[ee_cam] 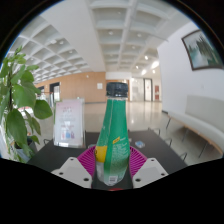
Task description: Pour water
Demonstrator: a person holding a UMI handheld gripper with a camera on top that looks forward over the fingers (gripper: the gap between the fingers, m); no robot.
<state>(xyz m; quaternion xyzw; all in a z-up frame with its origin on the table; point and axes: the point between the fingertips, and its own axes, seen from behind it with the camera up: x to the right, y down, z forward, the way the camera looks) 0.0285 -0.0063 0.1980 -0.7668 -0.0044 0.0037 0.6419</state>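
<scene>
A green plastic bottle (113, 135) with a blue cap and a yellow-and-white label stands upright between my fingers. My gripper (112, 163) holds it low on the body, and both pink pads (88, 159) press against its sides. The bottle looks lifted, with the dark table (60, 152) lying below and beyond it. The bottle's base is hidden behind the fingers.
A leafy green plant (20, 105) stands to the left. A clear sign holder (69, 122) sits on the table beyond the left finger. A white bench (196, 122) runs along the right wall, and a long hall stretches ahead.
</scene>
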